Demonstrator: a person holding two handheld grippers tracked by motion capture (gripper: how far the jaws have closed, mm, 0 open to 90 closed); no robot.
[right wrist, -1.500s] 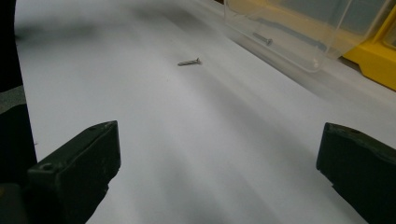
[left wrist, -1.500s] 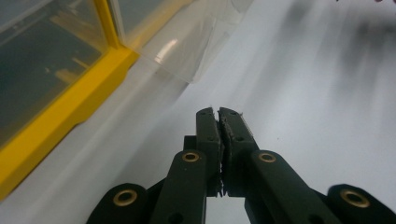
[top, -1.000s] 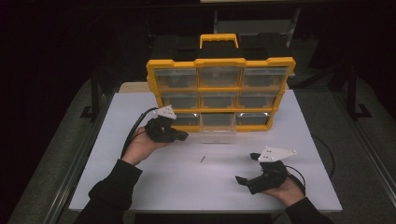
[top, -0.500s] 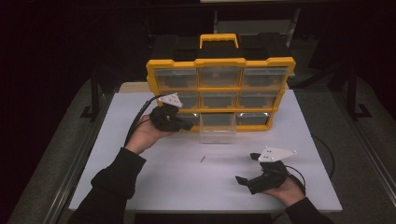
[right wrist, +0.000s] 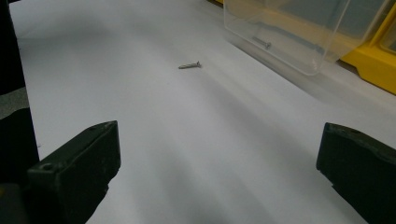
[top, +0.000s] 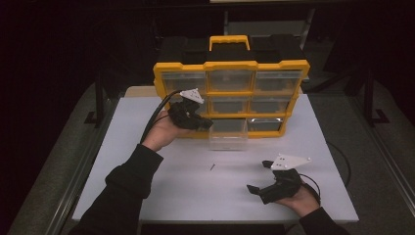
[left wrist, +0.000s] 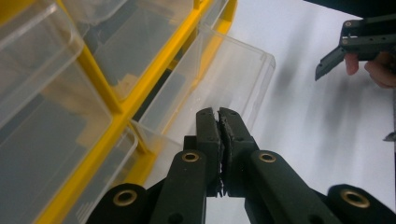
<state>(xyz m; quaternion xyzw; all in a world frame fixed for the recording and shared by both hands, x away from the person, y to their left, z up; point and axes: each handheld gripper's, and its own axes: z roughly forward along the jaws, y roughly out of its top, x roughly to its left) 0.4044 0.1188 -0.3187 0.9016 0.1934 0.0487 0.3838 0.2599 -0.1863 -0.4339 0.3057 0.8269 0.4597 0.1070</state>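
Drawer (top: 228,133) pulled out, one screw (right wrist: 262,43) inside, another (top: 212,167) on desk (top: 147,196); left gripper (top: 201,123) fingers clenched, right gripper (top: 255,189) fingers released.

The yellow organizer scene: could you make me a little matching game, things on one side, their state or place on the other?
Things:
1. clear drawer
2. screw
3. left hand-held gripper
4. right hand-held gripper

States or places:
A. jaws wide open, near the table's front edge
B. lying loose on the white table
C. pulled out of the yellow organizer's bottom row
D. jaws shut, beside the organizer's front

Pairs: 1-C, 2-B, 3-D, 4-A
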